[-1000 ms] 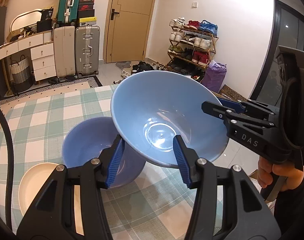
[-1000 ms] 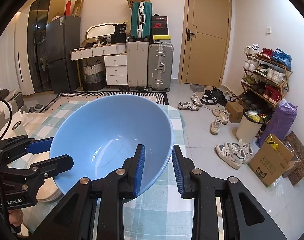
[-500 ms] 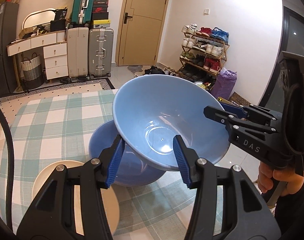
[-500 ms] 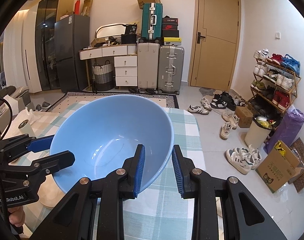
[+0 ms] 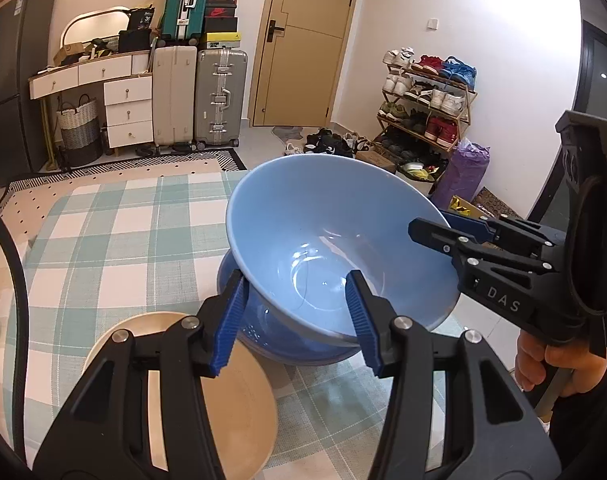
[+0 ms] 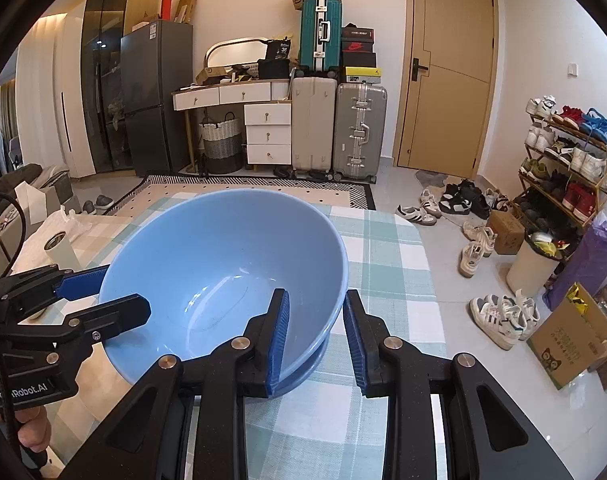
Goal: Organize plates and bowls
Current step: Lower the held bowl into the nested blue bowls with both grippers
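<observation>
A light blue bowl point(image 5: 327, 240) is tilted with its base just inside a second, darker blue bowl point(image 5: 275, 336) on the checked table. Both grippers straddle its rim, one finger inside and one outside. My left gripper point(image 5: 295, 316) is at the near rim with wide jaws and a visible gap. My right gripper point(image 6: 315, 336) is at the right rim; it also shows in the left wrist view point(image 5: 443, 228). In the right wrist view a gap shows beside its outer finger. A cream plate point(image 5: 223, 400) lies left of the bowls, partly hidden by my left gripper.
The table has a green and white checked cloth point(image 6: 383, 264); its right edge is close to the bowls. A roll of tape point(image 6: 59, 248) and white tissue lie at the table's left. Shoes, a bin and boxes stand on the floor to the right.
The light blue bowl has come down and moved over the darker bowl, now resting in it. The right gripper's jaws have widened around the rim. The cream plate shows more.
</observation>
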Demonstrator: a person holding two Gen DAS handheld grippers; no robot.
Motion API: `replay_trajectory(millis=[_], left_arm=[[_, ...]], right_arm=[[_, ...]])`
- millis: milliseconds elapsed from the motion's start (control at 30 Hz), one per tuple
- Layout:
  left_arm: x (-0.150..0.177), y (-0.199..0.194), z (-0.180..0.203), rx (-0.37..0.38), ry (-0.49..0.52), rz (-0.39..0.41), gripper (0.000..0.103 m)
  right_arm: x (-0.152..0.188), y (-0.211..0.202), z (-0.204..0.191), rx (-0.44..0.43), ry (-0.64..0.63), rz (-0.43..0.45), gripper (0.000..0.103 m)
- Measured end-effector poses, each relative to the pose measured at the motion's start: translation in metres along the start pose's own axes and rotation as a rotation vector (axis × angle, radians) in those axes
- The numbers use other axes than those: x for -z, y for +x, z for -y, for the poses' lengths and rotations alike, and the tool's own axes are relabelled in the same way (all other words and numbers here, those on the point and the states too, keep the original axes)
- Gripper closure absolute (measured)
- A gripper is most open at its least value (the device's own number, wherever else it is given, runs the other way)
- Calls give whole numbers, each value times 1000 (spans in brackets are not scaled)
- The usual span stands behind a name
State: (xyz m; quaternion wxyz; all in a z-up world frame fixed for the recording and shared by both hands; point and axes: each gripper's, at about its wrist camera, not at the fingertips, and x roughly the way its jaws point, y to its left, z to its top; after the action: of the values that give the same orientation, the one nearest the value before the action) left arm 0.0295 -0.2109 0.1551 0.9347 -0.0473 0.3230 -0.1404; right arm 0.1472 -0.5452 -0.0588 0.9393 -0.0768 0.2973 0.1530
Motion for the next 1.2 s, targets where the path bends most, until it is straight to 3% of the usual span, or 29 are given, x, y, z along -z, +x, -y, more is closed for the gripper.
replay_trajectory(millis=[500,1200], left_arm=[[8,41,-21,-49,1,-45,56],[29,98,-27,-99,48,-81,56]], right_arm=[[11,39,1,-28,-2,-38,74],[35,76,2,0,-14,-76,73]])
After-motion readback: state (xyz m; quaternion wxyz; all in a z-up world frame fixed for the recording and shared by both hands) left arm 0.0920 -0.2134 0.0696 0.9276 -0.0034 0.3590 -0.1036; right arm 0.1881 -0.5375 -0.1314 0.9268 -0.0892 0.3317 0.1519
